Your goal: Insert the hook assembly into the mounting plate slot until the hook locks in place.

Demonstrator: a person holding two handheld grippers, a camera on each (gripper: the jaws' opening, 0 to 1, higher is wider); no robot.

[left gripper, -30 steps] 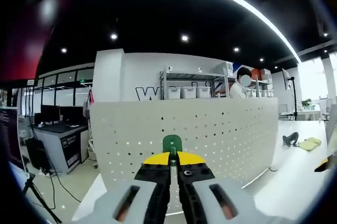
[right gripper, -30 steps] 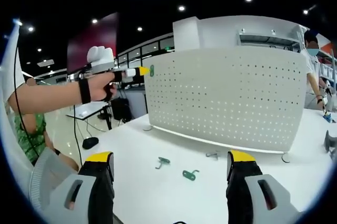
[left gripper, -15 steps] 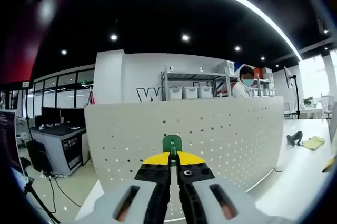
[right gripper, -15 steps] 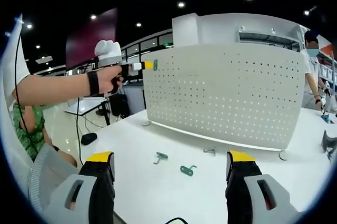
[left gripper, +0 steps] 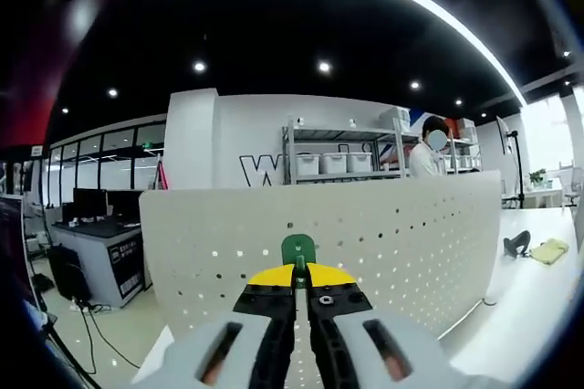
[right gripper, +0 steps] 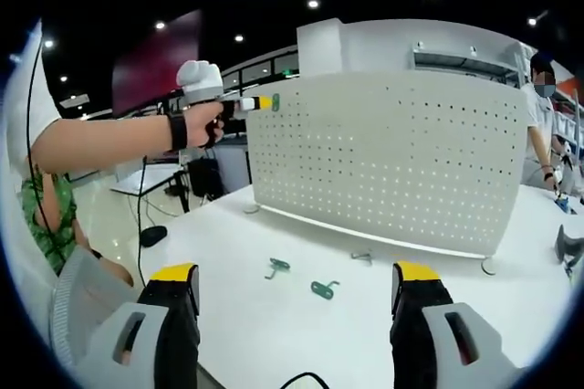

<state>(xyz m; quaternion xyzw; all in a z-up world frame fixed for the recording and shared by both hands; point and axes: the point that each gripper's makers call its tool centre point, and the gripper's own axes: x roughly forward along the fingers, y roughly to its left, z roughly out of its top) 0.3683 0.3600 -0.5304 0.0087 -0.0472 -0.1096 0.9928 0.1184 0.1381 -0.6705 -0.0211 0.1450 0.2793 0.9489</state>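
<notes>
My left gripper (left gripper: 297, 272) is shut on a green hook (left gripper: 297, 249), whose rounded tab sticks up between the yellow-tipped jaws just in front of the white perforated mounting plate (left gripper: 365, 243). From the right gripper view, that left gripper (right gripper: 254, 103) is held by a hand at the plate's (right gripper: 392, 170) top left corner, with the green hook (right gripper: 275, 102) at its tip. My right gripper (right gripper: 287, 284) stands open low over the white table (right gripper: 228, 316). Two green hooks (right gripper: 276, 267) (right gripper: 322, 289) and a grey hook (right gripper: 361, 257) lie on the table in front of the plate.
A person stands behind the plate at the right (right gripper: 544, 133). Shelving with white bins (left gripper: 333, 159) is behind the plate. A desk with monitors (left gripper: 96, 215) sits off to the left. A dark object (left gripper: 516, 243) and a yellow cloth (left gripper: 550, 250) lie on the table's far right.
The left gripper with the green hook has moved closer to the plate's upper left corner. The right gripper has stayed open and nearly still.
</notes>
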